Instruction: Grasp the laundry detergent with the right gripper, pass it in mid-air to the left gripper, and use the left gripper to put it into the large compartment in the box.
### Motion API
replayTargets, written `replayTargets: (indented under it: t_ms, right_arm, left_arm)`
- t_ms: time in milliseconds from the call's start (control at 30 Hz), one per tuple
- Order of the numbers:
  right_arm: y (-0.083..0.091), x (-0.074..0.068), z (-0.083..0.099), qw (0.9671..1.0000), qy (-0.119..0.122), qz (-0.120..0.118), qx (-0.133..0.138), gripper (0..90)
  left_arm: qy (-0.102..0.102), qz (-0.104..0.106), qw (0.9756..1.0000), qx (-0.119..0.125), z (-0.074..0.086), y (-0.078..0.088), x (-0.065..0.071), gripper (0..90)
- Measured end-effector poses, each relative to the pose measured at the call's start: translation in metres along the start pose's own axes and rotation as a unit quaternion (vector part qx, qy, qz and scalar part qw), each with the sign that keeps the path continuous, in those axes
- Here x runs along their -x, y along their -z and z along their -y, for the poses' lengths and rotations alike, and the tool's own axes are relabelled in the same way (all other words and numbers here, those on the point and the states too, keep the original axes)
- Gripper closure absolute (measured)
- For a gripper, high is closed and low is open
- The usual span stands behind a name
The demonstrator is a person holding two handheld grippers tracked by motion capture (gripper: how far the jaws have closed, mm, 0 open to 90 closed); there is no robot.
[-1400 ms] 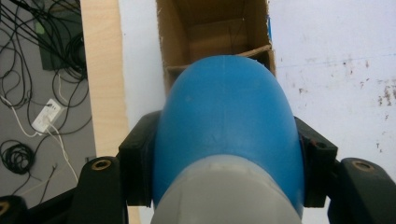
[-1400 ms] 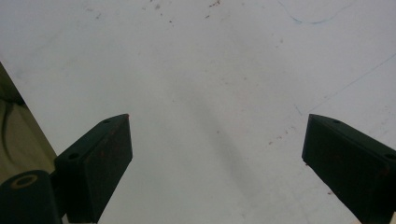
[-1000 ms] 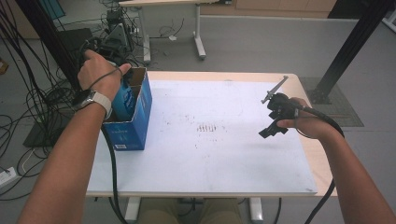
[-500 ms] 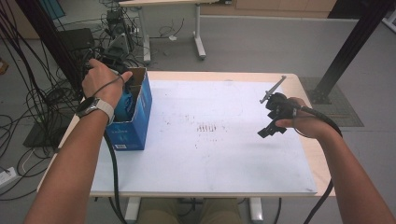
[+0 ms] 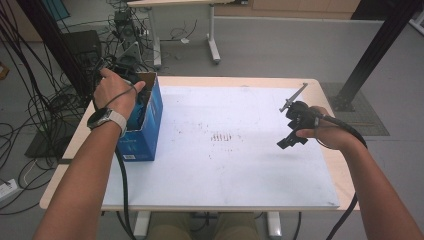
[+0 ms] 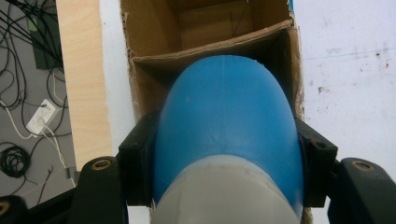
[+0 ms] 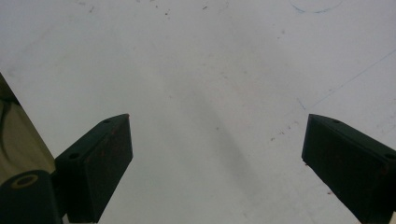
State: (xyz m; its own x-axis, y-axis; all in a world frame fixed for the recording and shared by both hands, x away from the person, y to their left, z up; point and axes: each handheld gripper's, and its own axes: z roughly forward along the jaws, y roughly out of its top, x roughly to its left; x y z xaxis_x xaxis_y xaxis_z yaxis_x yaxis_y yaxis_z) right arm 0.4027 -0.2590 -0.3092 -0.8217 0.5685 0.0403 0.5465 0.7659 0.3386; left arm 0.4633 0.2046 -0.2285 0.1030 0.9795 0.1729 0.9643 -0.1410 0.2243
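Over the blue cardboard box [image 6: 219, 32], left gripper [image 6: 226, 163] is clamped on a blue-and-grey bottle [image 6: 227, 140] — placing step, I'd say. Next: lower into the near compartment, then release. Right gripper [image 7: 215, 154] — jaws apart, nothing between them, well right of the box.

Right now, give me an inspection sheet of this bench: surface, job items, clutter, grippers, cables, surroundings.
Surface: white sheet on a wooden table, scuffed with small dark marks.
Job's things: blue-and-grey rounded object above an open blue cardboard box at the table's left edge.
Clutter: nothing seen.
Grippers: left gripper shut on the rounded object; right gripper open, nothing between its jaws, over the sheet.
Cables: a cable trails from the left gripper; tangled leads on the floor at left.
Surroundings: grey floor, second desk's legs behind, black post at right.
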Motion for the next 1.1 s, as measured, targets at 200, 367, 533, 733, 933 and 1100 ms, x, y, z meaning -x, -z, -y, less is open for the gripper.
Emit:
replayTargets:
  t_ms: [200, 367, 533, 733, 933, 1100]
  right_arm:
    - [-0.001, 0.000, 0.001, 1.0000, 0.000, -0.001, -0.001, 8.5]
    - [-0.001, 0.000, 0.000, 1.0000, -0.001, -0.001, -0.001, 8.5]
    - [0.000, 0.000, -0.001, 1.0000, 0.000, 0.000, 0.000, 8.5]
    - [0.000, 0.000, 0.000, 1.0000, -0.001, 0.000, -0.001, 8.5]
    - [-0.001, 0.000, 0.002, 1.0000, -0.004, 0.000, -0.002, 8.5]
    - [-0.001, -0.001, 0.001, 1.0000, -0.004, 0.000, -0.003, 8.5]
  left_arm:
    - [0.003, 0.002, 1.0000, -0.001, 0.001, -0.007, 0.000, 37.8]
    - [0.005, 0.002, 1.0000, -0.004, 0.002, -0.012, 0.000, 37.7]
    - [0.008, 0.003, 1.0000, -0.004, 0.004, -0.016, 0.000, 37.7]
    - [0.006, 0.001, 0.9999, -0.008, 0.005, -0.020, -0.001, 37.7]
    - [0.007, 0.006, 0.9999, -0.009, 0.006, -0.026, 0.000, 37.7]
    - [0.003, 0.007, 0.9999, -0.014, 0.007, -0.031, 0.001, 37.7]
